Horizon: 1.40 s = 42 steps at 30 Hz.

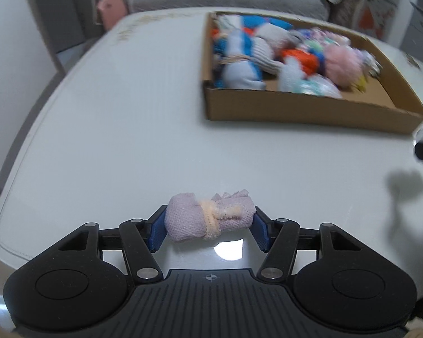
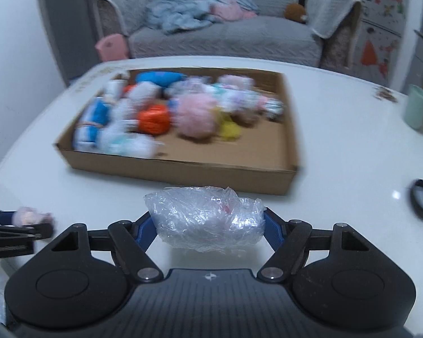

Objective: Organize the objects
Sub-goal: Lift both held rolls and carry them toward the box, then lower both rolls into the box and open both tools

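The white desk (image 2: 338,152) carries an open cardboard box (image 2: 183,173), already part-filled with soft bundles toward its left and rear, with bare floor at its front right. The right tongs (image 2: 208,225) pinch a crumpled clear plastic bundle (image 2: 206,219) above the desk, just short of the box's front wall. The left tongs (image 1: 208,225) pinch a rolled lilac sock (image 1: 200,221) further out; judged step: carry-to-box, and next each load must clear the wall before release.
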{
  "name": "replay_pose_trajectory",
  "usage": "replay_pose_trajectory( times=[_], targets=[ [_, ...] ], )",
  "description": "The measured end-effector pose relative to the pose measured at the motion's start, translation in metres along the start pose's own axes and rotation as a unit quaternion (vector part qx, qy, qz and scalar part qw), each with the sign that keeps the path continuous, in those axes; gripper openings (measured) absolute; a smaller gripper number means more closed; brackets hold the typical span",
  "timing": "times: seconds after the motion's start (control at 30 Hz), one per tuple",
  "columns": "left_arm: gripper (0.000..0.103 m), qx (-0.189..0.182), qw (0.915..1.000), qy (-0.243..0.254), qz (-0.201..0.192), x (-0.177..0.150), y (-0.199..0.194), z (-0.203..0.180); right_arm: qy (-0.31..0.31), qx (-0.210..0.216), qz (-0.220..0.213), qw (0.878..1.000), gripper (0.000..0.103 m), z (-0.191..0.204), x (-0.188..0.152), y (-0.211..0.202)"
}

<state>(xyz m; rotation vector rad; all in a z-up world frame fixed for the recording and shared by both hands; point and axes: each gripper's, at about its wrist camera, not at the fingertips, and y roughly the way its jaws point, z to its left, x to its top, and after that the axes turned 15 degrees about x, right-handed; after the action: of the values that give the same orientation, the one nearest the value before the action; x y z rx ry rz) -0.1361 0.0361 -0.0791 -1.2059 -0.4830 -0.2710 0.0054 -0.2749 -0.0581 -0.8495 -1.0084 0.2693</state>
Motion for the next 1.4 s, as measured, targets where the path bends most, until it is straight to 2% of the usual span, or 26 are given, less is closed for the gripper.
replay_pose_trajectory(
  times=[0.23,0.47,0.57,0.63,0.8,0.97,1.1,1.2,1.4],
  targets=[
    [0.065,-0.041,0.9980,0.045,-0.017,0.023,-0.030,-0.010,0.064,-0.027,-0.014,0.997,0.072,-0.054,0.020,-0.038],
    [0.065,-0.043,0.9944,0.088,-0.039,0.069,-0.059,-0.002,0.067,-0.036,-0.039,0.996,0.072,-0.095,0.044,-0.072],
    [0.065,-0.070,0.9918,0.093,-0.053,0.087,-0.073,0.002,0.062,-0.034,-0.053,0.996,0.072,-0.112,0.051,-0.081],
    [0.065,-0.075,0.9874,0.118,-0.074,0.099,-0.084,-0.004,0.055,-0.027,-0.065,0.996,0.072,-0.119,0.057,-0.086],
    [0.065,-0.101,0.9703,0.181,-0.124,0.122,-0.101,-0.036,-0.025,0.026,-0.077,0.996,0.072,-0.111,0.085,-0.083],
    [0.065,-0.135,0.9578,0.211,-0.141,0.140,-0.092,-0.070,-0.096,0.105,-0.081,0.987,0.072,-0.087,0.114,-0.064],
    [0.065,-0.154,0.9512,0.227,-0.141,0.147,-0.077,-0.088,-0.113,0.141,-0.075,0.981,0.072,-0.083,0.124,-0.043],
    [0.065,-0.162,0.9469,0.241,-0.138,0.152,-0.061,-0.098,-0.124,0.153,-0.056,0.979,0.072,-0.084,0.123,-0.023],
    [0.065,-0.180,0.9428,0.253,-0.121,0.154,-0.033,-0.114,-0.146,0.180,-0.034,0.972,0.072,-0.092,0.118,-0.008]
  ],
)
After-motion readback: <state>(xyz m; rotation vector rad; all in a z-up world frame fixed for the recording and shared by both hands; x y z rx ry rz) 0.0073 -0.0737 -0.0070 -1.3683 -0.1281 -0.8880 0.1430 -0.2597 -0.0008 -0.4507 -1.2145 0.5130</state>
